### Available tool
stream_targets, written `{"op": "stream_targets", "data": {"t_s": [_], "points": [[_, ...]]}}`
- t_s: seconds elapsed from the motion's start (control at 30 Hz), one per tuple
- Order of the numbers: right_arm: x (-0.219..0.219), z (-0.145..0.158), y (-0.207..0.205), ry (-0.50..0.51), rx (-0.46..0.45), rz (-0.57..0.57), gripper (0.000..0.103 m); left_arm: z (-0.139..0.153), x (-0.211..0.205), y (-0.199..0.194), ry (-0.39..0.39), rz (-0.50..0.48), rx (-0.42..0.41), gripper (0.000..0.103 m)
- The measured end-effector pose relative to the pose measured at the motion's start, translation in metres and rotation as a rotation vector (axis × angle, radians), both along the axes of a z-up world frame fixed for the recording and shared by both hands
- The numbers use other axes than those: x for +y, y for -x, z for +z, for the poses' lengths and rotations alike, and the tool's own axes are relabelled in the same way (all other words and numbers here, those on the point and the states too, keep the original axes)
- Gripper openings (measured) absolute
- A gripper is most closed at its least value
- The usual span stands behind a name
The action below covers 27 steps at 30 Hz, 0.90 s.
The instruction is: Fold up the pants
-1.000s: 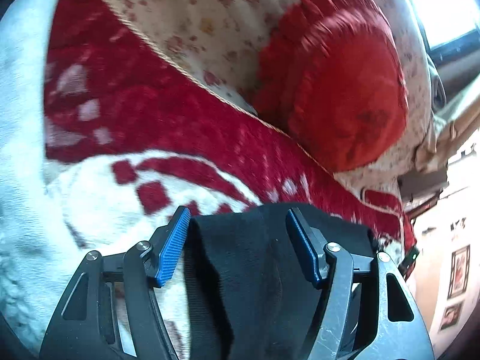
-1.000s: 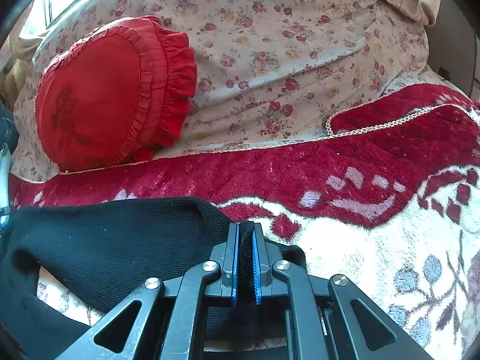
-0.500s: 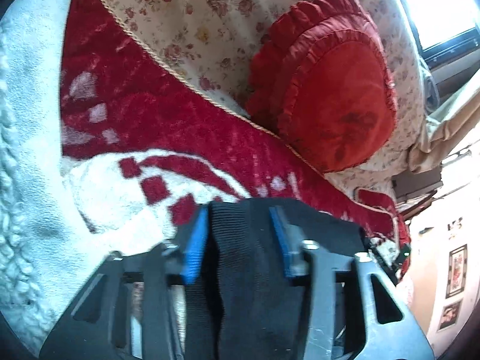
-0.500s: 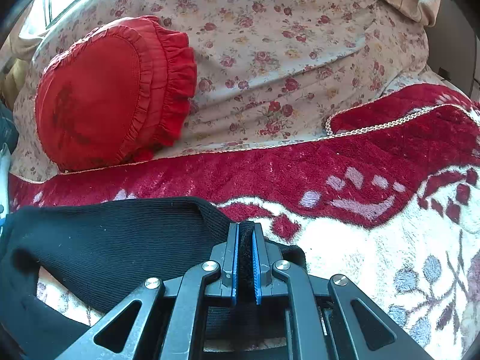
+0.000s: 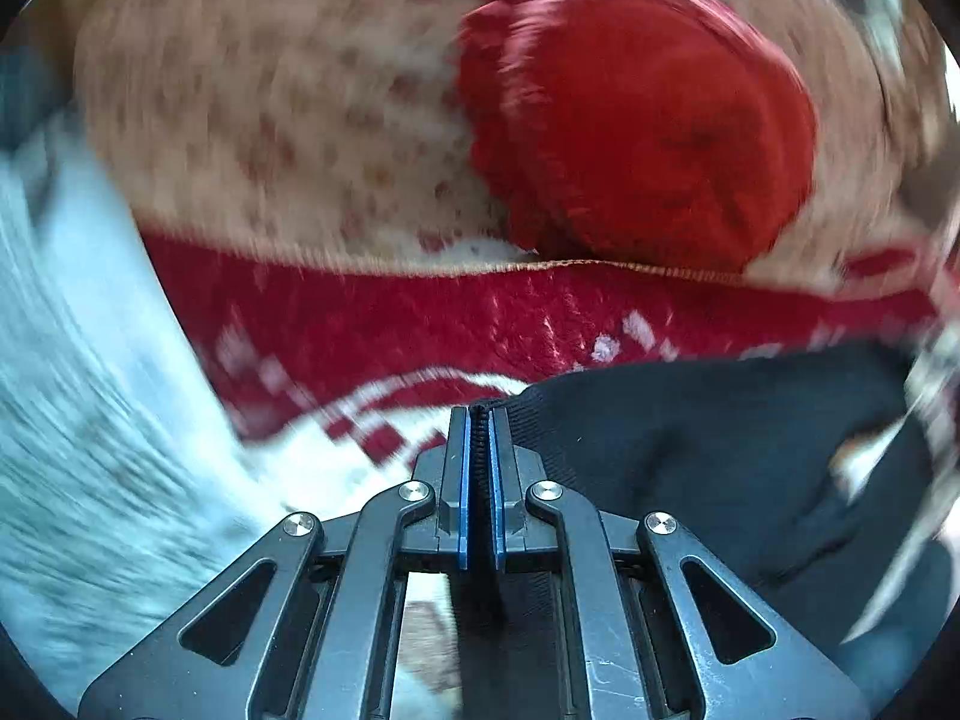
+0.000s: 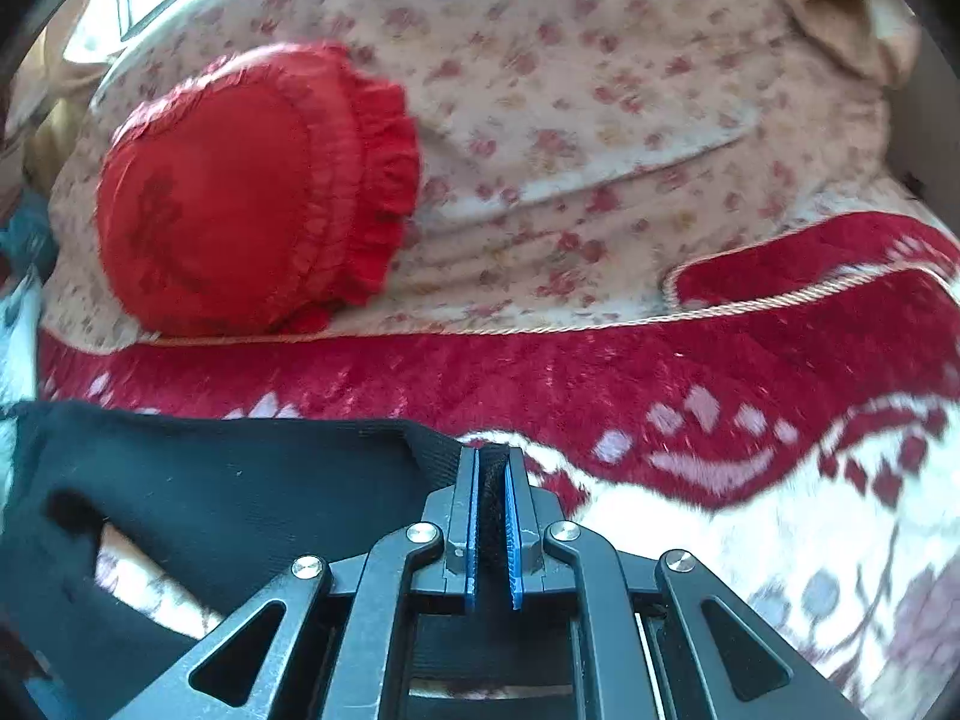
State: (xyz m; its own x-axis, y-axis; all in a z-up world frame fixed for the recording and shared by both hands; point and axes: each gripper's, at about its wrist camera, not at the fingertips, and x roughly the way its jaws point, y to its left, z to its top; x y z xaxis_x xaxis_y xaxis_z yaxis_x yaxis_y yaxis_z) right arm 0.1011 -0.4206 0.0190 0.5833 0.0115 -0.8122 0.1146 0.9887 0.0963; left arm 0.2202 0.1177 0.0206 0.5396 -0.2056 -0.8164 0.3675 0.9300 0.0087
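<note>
Your left gripper (image 5: 478, 420) has gone from fingers spread wide around the black pants (image 5: 690, 438) a second ago to fingers clenched on a ribbed edge of the fabric, and its view has swung so the red blanket (image 5: 420, 324) now runs level across the frame. Your right gripper (image 6: 492, 459) has kept its grasp on the pants (image 6: 228, 480) throughout, blue pads pressed onto a thick bunch of black cloth.

From your left wrist, the pants spread away to the right of the fingers, draped over the blanket. From your right wrist, they spread to the left of the fingers, with a gap in the cloth where the pale blanket pattern shows through.

Your left view is heavily smeared by motion; only the fingers and the pinched edge are sharp. It shows a white fleecy surface (image 5: 78, 420) at far left that the right view lacks. Your right view is clearer: the red ruffled cushion (image 6: 252, 192) rests on the floral sheet (image 6: 600, 120) just beyond the blanket's corded edge, and a folded-over blanket corner (image 6: 810, 252) lies at right.
</note>
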Motion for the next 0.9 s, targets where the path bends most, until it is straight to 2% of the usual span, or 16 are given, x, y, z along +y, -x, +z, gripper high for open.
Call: {"op": "stream_targets", "data": {"t_s": [0.03, 0.13, 0.33, 0.5, 0.57, 0.63, 0.8, 0.9], "points": [[-0.004, 0.002, -0.007, -0.011, 0.035, 0.026, 0.006, 0.007, -0.009, 0.008, -0.048, -0.023, -0.037, 0.004], [-0.016, 0.01, -0.019, 0.0, 0.109, 0.115, 0.006, 0.023, -0.023, 0.031, -0.113, -0.072, -0.117, 0.004], [-0.018, 0.031, 0.018, 0.077, 0.089, 0.241, 0.006, 0.036, -0.014, 0.076, -0.161, -0.105, -0.195, 0.004], [-0.01, 0.034, 0.072, 0.133, 0.048, 0.301, 0.005, 0.037, 0.007, 0.123, -0.126, -0.09, -0.207, 0.004], [-0.005, 0.033, 0.089, 0.159, 0.042, 0.313, 0.001, 0.03, 0.012, 0.141, -0.107, -0.084, -0.201, 0.004], [-0.001, 0.028, 0.107, 0.185, 0.039, 0.327, 0.001, 0.021, 0.017, 0.16, -0.109, -0.078, -0.199, 0.004], [0.003, 0.01, 0.142, 0.209, 0.05, 0.324, 0.001, -0.01, 0.045, 0.2, -0.012, -0.006, -0.133, 0.004], [0.003, -0.006, 0.157, 0.226, 0.066, 0.307, 0.001, -0.029, 0.063, 0.213, 0.056, 0.081, -0.069, 0.004]]}}
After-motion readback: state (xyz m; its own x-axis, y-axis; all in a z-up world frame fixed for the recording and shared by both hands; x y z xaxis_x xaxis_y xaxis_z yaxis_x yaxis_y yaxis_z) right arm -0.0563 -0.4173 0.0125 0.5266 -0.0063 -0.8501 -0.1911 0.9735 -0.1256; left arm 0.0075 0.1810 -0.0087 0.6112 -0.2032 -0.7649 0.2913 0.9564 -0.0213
